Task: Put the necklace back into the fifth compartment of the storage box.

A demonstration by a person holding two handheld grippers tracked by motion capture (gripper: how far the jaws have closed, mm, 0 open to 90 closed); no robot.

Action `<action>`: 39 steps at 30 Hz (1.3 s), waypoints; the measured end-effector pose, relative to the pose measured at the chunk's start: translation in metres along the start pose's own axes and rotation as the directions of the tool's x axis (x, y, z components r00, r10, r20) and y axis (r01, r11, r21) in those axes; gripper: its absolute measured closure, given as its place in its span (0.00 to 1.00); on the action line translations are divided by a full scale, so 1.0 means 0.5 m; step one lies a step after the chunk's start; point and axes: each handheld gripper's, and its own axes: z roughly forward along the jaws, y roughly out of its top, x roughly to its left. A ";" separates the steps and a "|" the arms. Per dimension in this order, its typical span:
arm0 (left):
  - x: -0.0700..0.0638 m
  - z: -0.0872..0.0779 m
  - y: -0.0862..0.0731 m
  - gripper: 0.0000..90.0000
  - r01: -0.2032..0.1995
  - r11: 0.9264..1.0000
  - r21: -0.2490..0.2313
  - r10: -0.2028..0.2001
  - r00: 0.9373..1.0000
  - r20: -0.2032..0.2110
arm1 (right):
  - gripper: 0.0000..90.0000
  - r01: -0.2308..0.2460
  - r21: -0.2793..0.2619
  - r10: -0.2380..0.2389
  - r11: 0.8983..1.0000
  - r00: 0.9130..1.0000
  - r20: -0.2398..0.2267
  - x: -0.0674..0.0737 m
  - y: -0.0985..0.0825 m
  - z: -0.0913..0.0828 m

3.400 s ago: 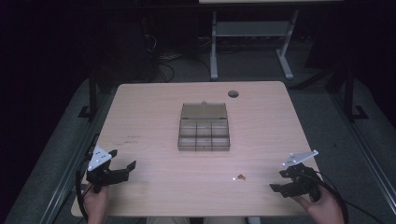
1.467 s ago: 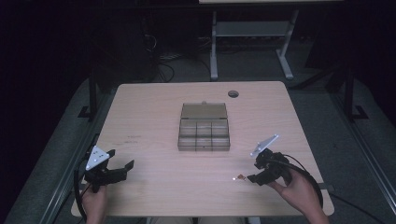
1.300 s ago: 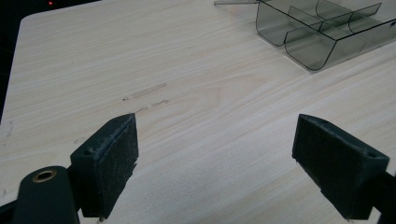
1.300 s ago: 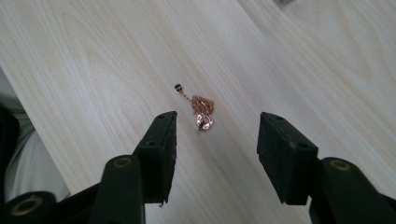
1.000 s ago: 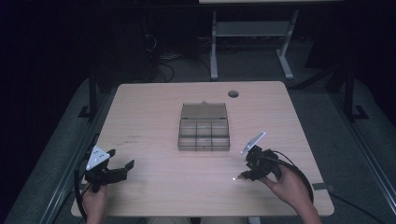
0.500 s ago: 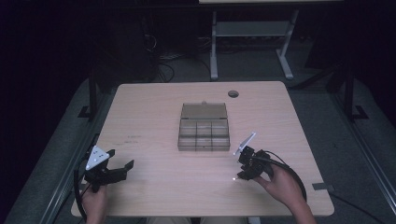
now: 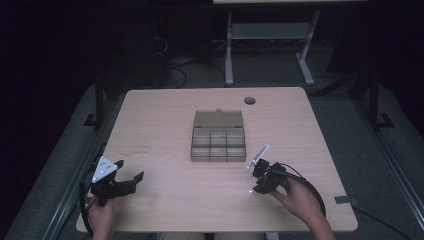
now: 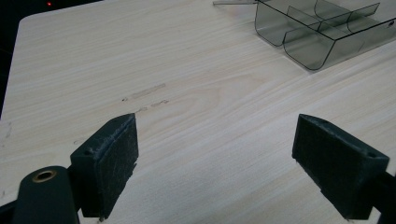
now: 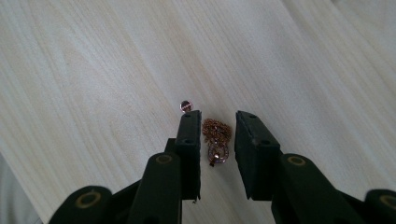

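Note:
A small copper-coloured chain with a ring pendant [image 9: 216,133] lies in a heap on the wooden table [image 7: 165,115]. My right gripper [image 9: 218,116] points down over it, one jaw on each side, a narrow gap left, open. A tiny round stud [image 9: 186,106] lies just beyond the left jaw tip. In the high view the right gripper [image 7: 256,187] is at the front right, below the clear compartment box [image 7: 218,136]. My left gripper [image 7: 129,171] rests at the front left corner, open wide [image 8: 217,154], nothing between its fingers.
The clear box [image 8: 322,28] has its lid open at the back and several empty compartments. A round cable hole [image 7: 249,100] sits near the table's far edge. A metal table frame [image 7: 267,35] stands behind on the dark floor.
The right gripper has travelled from the front right corner leftward and inward to the chain and tipped down over it. The left gripper has stayed in place.

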 end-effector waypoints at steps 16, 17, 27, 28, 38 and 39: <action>0.002 -0.002 0.001 0.16 -0.004 1.000 -0.003 0.004 1.000 -0.002 | 0.88 0.012 0.026 -0.013 1.000 1.000 0.008 0.008 0.008 0.016; 0.002 -0.002 0.000 0.16 0.003 1.000 -0.005 -0.003 1.000 -0.001 | 0.89 0.011 0.026 -0.011 1.000 1.000 0.008 0.008 0.008 0.016; 0.002 -0.001 0.000 0.16 -0.002 1.000 -0.002 0.002 1.000 0.000 | 0.97 0.015 0.021 -0.016 1.000 1.000 0.004 0.005 0.004 0.014; 0.002 -0.001 0.000 0.16 -0.002 1.000 -0.002 0.002 1.000 0.000 | 0.97 0.017 0.017 -0.017 1.000 1.000 0.003 0.003 0.003 0.013; 0.001 -0.001 0.000 0.16 -0.001 1.000 -0.002 0.001 1.000 0.001 | 0.97 0.006 -0.027 -0.006 1.000 1.000 -0.008 0.000 -0.004 -0.014; 0.000 -0.001 0.000 0.16 0.000 1.000 -0.003 0.000 1.000 0.001 | 0.97 0.003 -0.031 -0.003 1.000 1.000 -0.009 0.000 -0.005 -0.018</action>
